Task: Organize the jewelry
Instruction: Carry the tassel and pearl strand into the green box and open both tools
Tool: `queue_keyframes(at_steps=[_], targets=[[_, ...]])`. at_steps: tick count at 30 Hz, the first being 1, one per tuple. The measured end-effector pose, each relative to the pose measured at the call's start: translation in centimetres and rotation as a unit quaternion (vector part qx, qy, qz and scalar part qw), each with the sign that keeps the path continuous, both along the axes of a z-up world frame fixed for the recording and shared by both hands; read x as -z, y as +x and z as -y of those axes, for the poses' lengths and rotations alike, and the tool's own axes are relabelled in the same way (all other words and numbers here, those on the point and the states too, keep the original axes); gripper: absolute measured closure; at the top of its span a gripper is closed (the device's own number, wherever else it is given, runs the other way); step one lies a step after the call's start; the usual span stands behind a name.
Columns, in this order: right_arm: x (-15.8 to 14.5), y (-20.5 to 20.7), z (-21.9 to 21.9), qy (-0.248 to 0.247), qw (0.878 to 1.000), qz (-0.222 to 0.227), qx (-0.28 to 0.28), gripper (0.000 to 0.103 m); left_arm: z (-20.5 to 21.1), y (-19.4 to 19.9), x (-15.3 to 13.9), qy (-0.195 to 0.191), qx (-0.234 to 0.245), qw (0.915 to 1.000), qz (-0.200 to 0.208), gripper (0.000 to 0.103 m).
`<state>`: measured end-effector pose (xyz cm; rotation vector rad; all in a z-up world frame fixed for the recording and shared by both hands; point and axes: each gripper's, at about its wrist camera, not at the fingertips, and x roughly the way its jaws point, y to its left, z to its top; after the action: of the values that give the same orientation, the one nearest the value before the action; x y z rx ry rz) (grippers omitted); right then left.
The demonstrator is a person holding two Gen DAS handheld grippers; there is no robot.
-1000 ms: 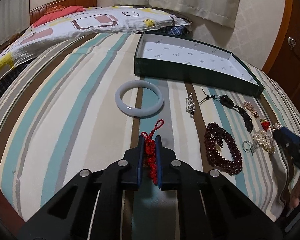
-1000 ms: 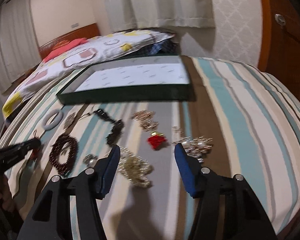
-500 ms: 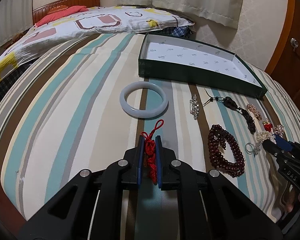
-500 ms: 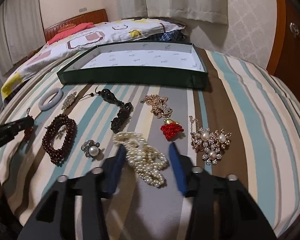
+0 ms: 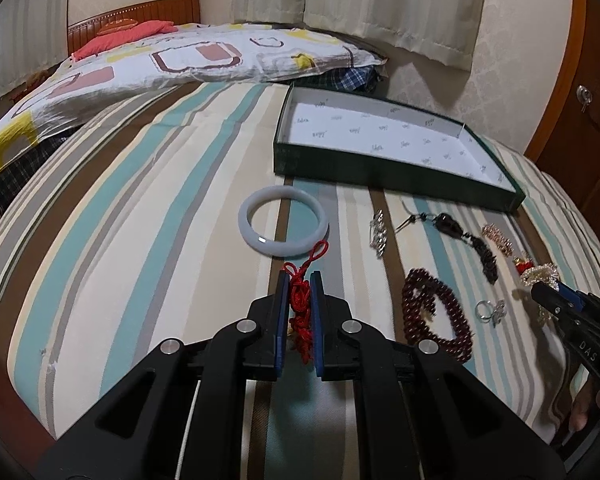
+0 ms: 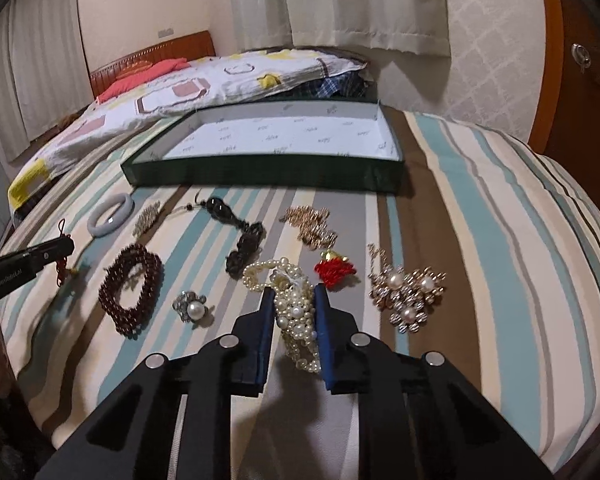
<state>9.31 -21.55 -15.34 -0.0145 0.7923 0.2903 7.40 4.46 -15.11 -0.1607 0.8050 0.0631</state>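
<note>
My left gripper is shut on a red knotted cord charm, held just above the striped bedspread near a pale jade bangle. My right gripper is shut on a heap of white pearl strands that rests on the bed. A shallow green box with a white printed lining lies open beyond the jewelry; it also shows in the right wrist view. The right gripper appears at the right edge of the left wrist view.
Loose on the bed lie a dark red bead bracelet, a pearl ring, a black pendant cord, a gold chain, a red tassel and a pearl brooch. A patterned quilt lies behind.
My right gripper moved forward over the pearl strands and its fingers closed from wide open onto them. My left gripper stayed shut on the red cord charm and lifted slightly.
</note>
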Motion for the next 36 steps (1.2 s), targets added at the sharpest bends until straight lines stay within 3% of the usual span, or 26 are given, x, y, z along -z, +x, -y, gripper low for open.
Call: queue_keyframes(at_steps=[10, 18, 22, 27, 32, 36], targets=[[-3.7, 3.4, 1.4, 0.027, 0.998, 0.036, 0.033, 0.083, 1.3, 2.2, -4.4, -0.006, 0.016, 0.9985, 0.052, 0.093], [-5.6, 9.9, 1.6, 0.041, 0.996, 0.059, 0.053, 0.083, 3.0, 8.5, -6.5, -0.012, 0.034, 0.9958, 0.085, 0.093], [-4.3, 13.2, 1.3, 0.042, 0.997, 0.039, 0.054, 0.083, 3.5, 12.4, -5.5, -0.014, 0.039, 0.9963, 0.076, 0.093], [-1.6, 16.0, 1.1, 0.031, 0.998, -0.002, 0.055, 0.083, 3.7, 16.6, -2.1, -0.004, 0.039, 0.9986, 0.034, 0.093], [0.2, 17.3, 0.9, 0.016, 0.998, -0.035, 0.058, 0.083, 3.2, 18.7, 0.6, -0.004, 0.036, 0.9993, -0.012, 0.093], [0.9, 17.3, 0.8, 0.006, 0.998, -0.041, 0.055, 0.082, 3.1, 19.1, 1.4, 0.0, 0.037, 0.999, -0.025, 0.093]])
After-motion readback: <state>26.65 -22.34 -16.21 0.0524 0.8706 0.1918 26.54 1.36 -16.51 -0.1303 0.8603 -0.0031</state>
